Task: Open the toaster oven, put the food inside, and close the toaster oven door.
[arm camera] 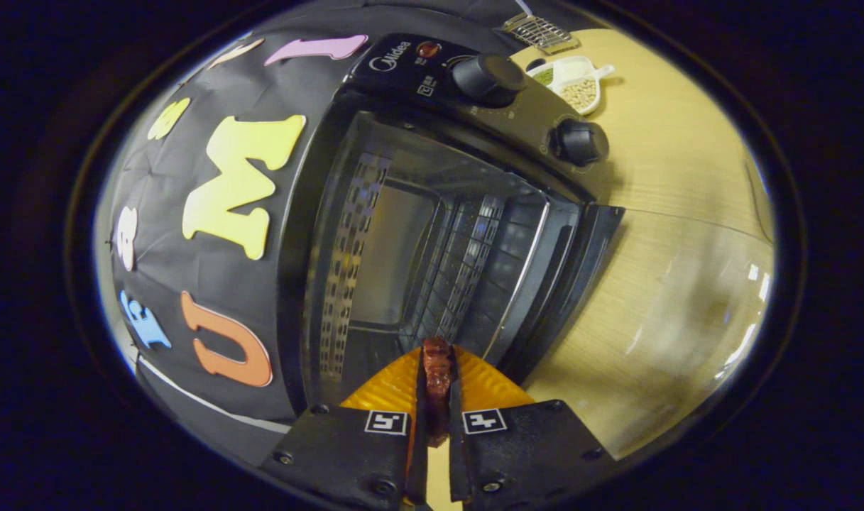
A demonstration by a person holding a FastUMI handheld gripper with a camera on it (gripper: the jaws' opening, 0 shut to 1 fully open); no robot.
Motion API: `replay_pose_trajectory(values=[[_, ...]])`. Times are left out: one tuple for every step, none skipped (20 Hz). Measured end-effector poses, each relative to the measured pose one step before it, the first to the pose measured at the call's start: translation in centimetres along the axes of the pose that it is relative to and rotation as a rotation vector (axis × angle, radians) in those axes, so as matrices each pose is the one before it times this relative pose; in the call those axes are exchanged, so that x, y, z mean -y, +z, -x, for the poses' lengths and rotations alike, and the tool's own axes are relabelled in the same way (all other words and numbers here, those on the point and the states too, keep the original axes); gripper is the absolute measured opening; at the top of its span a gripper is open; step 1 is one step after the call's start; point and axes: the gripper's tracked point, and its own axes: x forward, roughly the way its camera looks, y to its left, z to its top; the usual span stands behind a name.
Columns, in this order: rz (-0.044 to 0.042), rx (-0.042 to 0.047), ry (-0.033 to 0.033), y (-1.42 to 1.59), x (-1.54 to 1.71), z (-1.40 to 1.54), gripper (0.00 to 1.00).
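The black toaster oven (375, 64) lies tilted across the view because the gripper is rolled sideways. Its door (687, 312) is swung fully down over the wooden table, its glass reflecting the booth lights. The oven cavity (403, 255) stands open just ahead of the fingers, with a wire rack (467, 262) inside. My gripper (437, 355) is shut on a reddish-brown piece of food (437, 376), pinched thin between both fingers at the mouth of the cavity. Two black knobs (487, 78) sit on the oven's control panel.
Beyond the oven, on the wooden table (659, 163), a white divided dish (577, 85) holds beans, with a metal wire rack (538, 32) past it. The black cloth wall (190, 319) stands behind the oven.
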Motion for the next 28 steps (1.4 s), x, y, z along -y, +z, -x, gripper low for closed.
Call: replay_pose_trajectory(values=[[0.00073, 0.02232, -0.01061, 0.499, 0.059, -0.381, 0.16], [0.00638, 0.02029, -0.02107, 0.412, 0.268, -0.51, 0.16], [0.00766, -0.00083, 0.00161, 0.211, -0.014, -0.42, 0.16], [0.01625, -0.00291, -0.00386, -0.067, -0.005, -0.29, 0.17], [0.03391, -0.00043, -0.01519, 0.263, 0.179, -0.138, 0.18], [0.03794, 0.01504, -0.01024, 0.291, 0.079, -0.119, 0.19], [0.0504, 0.00799, -0.02362, 0.189, 0.3, -0.126, 0.22], [0.06992, 0.00766, -0.01905, 0.073, 0.112, 0.102, 0.24], [0.08589, 0.00153, -0.0209, 0.236, 0.27, -0.171, 0.31], [0.07512, 0.01097, -0.02156, 0.4, 0.157, -0.061, 0.36], [0.06504, 0.01654, -0.01644, 0.403, 0.132, 0.059, 0.41], [0.06114, 0.02283, -0.01388, 0.498, 0.28, 0.212, 0.44], [0.05718, 0.01423, -0.01503, 0.493, 0.32, 0.39, 0.54], [0.04201, 0.00692, 0.0002, 0.328, 0.004, 0.151, 0.64], [0.0318, -0.00305, 0.00472, 0.091, -0.07, 0.244, 0.74], [0.02441, -0.01355, 0.00114, -0.447, -0.037, 0.31, 0.79], [0.02599, -0.01498, -0.00183, -0.318, 0.13, 0.357, 0.87], [0.0379, -0.00487, -0.0014, -0.17, 0.071, 0.648, 0.89], [0.03704, 0.00084, -0.00468, 0.135, 0.121, 0.459, 0.89], [0.02433, 0.00008, 0.00124, -0.015, 0.063, 0.655, 0.9], [0.02696, -0.00768, 0.00656, -0.198, 0.006, 0.709, 0.89], [0.03514, -0.01514, 0.0054, -0.514, 0.057, 0.901, 0.89], [0.04054, -0.007, 0.00577, -0.249, -0.022, 1.025, 0.9], [0.05931, 0.0015, 0.00456, 0.008, 0.033, 1.103, 0.9], [0.05658, 0.00313, 0.00742, -0.1, 0.303, 0.857, 0.9], [0.04225, -0.00239, 0.01404, -0.053, -0.068, 1.211, 0.9], [0.03223, -0.00295, 0.01348, -0.241, -0.075, 1.187, 0.91], [0.01383, -0.00738, 0.01338, -0.304, 0.015, 1.153, 0.91]])
